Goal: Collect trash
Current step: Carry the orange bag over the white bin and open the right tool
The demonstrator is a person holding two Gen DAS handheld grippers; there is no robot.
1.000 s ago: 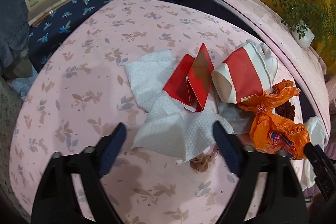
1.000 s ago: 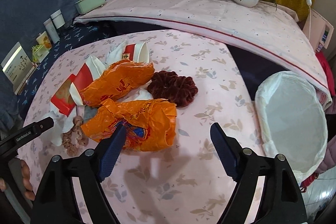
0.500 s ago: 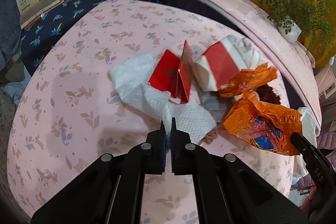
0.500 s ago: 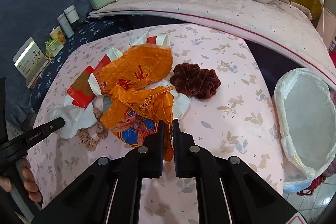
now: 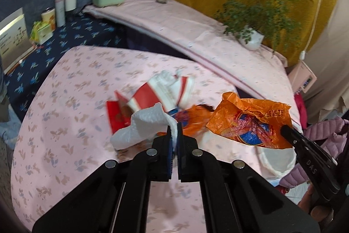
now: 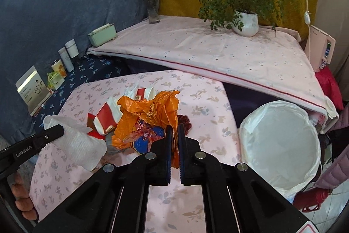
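The left tool (image 5: 173, 130) is clamped on a white tissue (image 5: 144, 126), which hangs bunched from its tips above the counter (image 5: 65, 123). The right tool (image 6: 173, 130) is clamped on the edge of an orange bag (image 6: 148, 117), whose crumpled body spreads up and to the left of the tips, clear of the cloth as far as I can tell. Both pairs of jaws stand together on thin material, with only a sliver of it showing between them.

The bin (image 6: 279, 141), lined with a white bag and open at the top, stands off the counter's right edge, lower than the tabletop. From the right tool it lies to the right and slightly forward, near; from the left tool it is farther, beyond the orange bag and the right tool, with only a part of its rim showing in the left wrist view. So the right hand is the nearer one, and I judge its load should go in first, by a swing to the right over the rim before the jaws part. The left tool would then have to cross the same way with the tissue.

Left on the counter are red-and-white cartons (image 5: 161, 91), a red envelope (image 5: 115, 115), a second orange bag (image 5: 192, 118) and a dark red scrunchie (image 6: 185, 121), all in one cluster between the two tools.
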